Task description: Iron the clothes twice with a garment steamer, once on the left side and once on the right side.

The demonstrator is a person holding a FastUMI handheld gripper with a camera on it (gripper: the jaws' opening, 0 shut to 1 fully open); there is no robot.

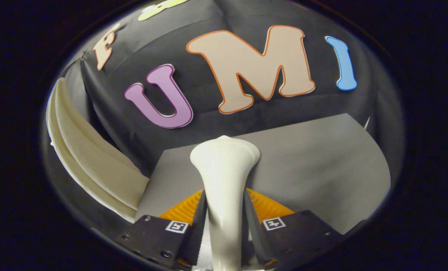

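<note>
A handheld gripper (224,222) clamps the white handle of a garment steamer (224,177), both fingers (197,214) pressing against its slim neck from either side. The steamer rises from between the fingers and flares into a broad, rounded head just ahead of them, its far end meeting the near edge of a grey garment (314,165) that lies flat and smooth across the surface beyond. The cloth spreads mostly to the right of the steamer head, with a faint crease running across it. Off to the left, well apart from the steamer, a curved cream-coloured panel (92,158) sweeps down alongside the booth's black cloth wall (205,124), which stands behind the garment.
</note>
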